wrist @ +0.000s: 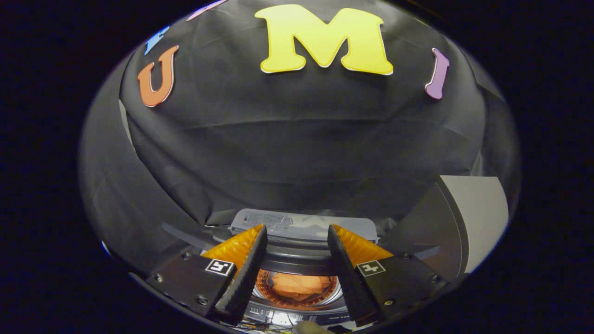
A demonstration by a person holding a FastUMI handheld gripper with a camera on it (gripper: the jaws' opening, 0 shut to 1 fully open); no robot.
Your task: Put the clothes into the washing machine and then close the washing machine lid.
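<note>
Gripper view has your claw (297, 236) spread and empty above the washing machine (301, 253); orange clothes (297, 285) sit down in the drum between the fingers, so the raised lid (468, 218) beside looks next.

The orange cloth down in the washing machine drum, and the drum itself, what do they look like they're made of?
The crumpled orange cloth looks like a soft matte woven fabric, judging by its folds. The round drum around it looks like shiny metal, since its wall mirrors the orange; plastic cannot be ruled out. The open gripper hovers above, holding nothing.
</note>
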